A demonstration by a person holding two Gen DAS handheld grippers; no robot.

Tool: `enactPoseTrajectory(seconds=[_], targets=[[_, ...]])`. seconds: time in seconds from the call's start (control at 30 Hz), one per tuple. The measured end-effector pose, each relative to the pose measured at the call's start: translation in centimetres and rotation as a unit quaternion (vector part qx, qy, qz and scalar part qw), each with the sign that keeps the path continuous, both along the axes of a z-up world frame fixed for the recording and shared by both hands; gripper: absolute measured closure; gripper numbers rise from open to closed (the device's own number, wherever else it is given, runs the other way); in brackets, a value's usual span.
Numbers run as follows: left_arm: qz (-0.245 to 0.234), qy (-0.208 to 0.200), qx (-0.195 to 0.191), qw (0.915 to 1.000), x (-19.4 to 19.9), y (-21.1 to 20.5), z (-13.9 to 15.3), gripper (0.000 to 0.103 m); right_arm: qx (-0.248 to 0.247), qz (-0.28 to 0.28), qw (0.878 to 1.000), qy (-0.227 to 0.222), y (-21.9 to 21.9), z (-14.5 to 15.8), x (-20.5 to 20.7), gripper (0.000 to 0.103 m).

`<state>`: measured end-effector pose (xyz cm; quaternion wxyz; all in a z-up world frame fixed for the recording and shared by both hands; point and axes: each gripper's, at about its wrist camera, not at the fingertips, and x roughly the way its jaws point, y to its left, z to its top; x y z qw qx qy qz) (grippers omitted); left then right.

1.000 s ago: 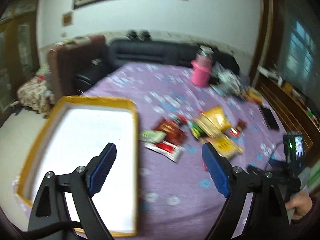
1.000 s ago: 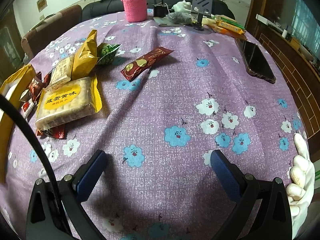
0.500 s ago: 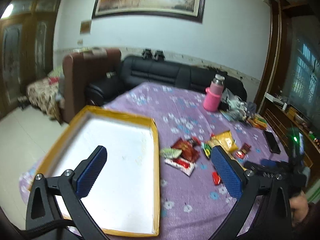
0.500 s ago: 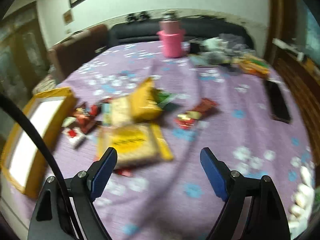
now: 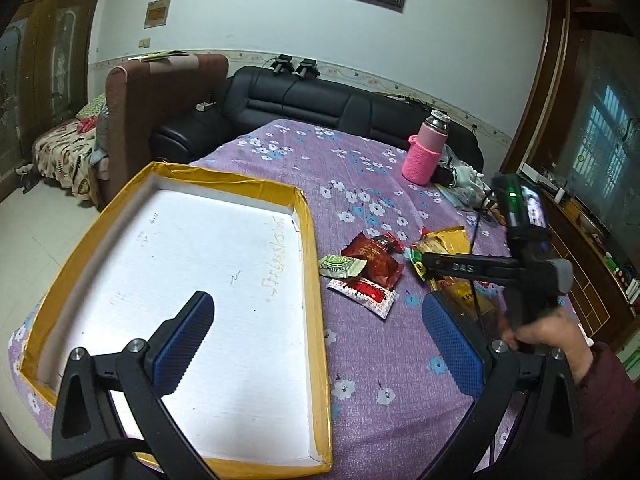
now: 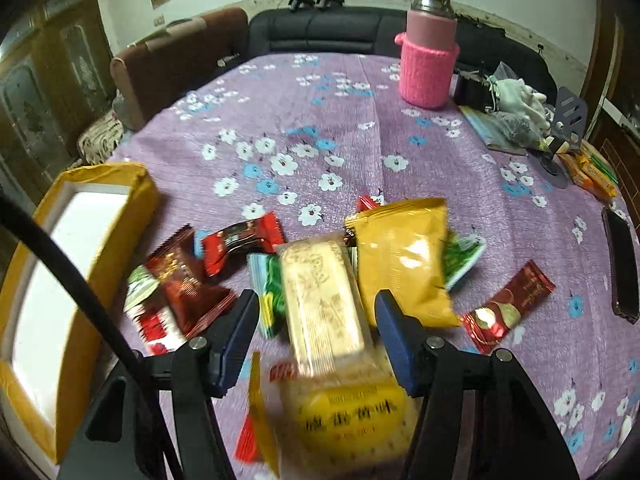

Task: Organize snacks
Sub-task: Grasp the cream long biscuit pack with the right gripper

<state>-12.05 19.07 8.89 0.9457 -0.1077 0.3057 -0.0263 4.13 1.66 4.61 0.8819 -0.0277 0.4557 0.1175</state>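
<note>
Several snack packets [image 6: 224, 280] crowd my closing right gripper [image 6: 316, 320], pale biscuit pack [image 6: 320, 300] between pads, contact unclear | left gripper [image 5: 316, 340] spread over tray [image 5: 312, 280] | near packets blurred

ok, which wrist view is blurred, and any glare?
Right wrist view: motion blur on the near cracker packs, glare on the yellow bag. Left wrist view: sharp, the white tray floor slightly washed out; strong fisheye bending in both.
</note>
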Motion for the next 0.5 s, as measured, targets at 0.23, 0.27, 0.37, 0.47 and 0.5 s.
enactPoseTrajectory(seconds=[0.23, 0.27, 0.37, 0.47, 0.5], targets=[[-0.031, 0.012, -0.022, 0.9992, 0.6, -0.5, -0.2, 0.0, 0.035, -0.014, 0.999, 0.008, -1.0, -0.4, 0.2, 0.071], [-0.033, 0.015, -0.025, 0.999, 0.8, -0.6, -0.2, 0.0, 0.044, -0.017, 0.999, 0.004, -1.5, -0.2, -0.3, 0.071], [-0.037, 0.021, -0.031, 0.9986, 1.3, -1.2, 0.1, 0.0, 0.085, -0.022, 0.996, -0.012, -3.2, 0.8, -2.2, 0.071], [-0.055, 0.023, -0.028, 0.9978, 2.6, -2.5, 1.0, 0.0, 0.124, -0.022, 0.991, -0.035, -4.9, 1.5, -4.6, 0.071], [-0.066, 0.025, -0.025, 0.9972, 3.3, -3.2, 1.4, 0.0, 0.136, -0.023, 0.99, -0.041, -5.5, 1.6, -5.2, 0.071]])
